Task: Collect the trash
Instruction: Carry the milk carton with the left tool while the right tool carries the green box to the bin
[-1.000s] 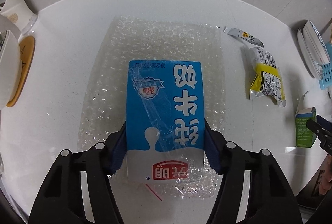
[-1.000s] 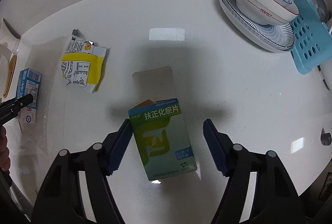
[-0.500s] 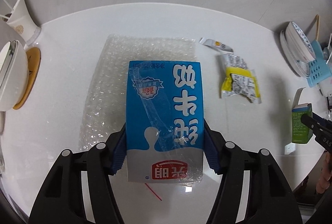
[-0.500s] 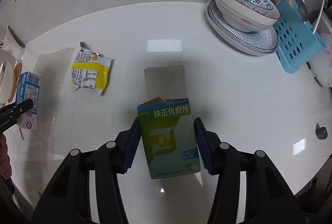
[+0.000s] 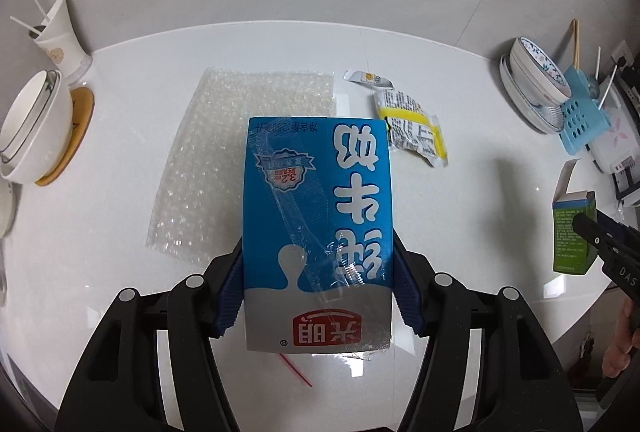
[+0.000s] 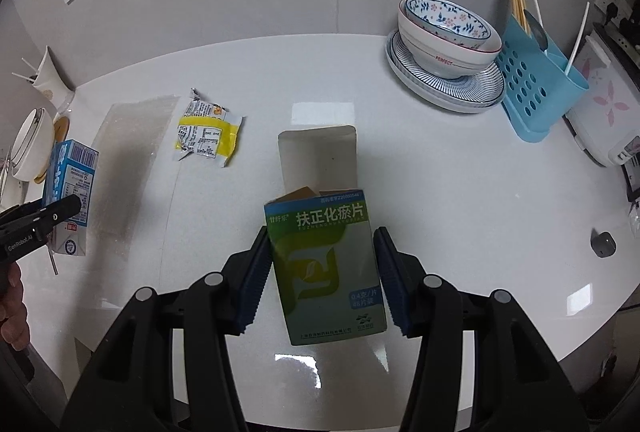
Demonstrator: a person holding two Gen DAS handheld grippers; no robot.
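Aloft, milk carton (image 5: pixel 318 216) between left fingers (image 5: pixel 231 286), open-flapped medicine box (image 6: pixel 326 264) between right fingers (image 6: pixel 390 278).

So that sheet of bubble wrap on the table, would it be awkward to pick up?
Probably. The bubble wrap lies flat and thin on the table, offering the fingers little edge. It looks soft, so it would likely droop when lifted, and weigh almost nothing.

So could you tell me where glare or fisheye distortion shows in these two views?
Right wrist view: bright window reflections on the table, behind and in front of the green box. Left wrist view: glare on the milk carton wrap; table rim bows upward.
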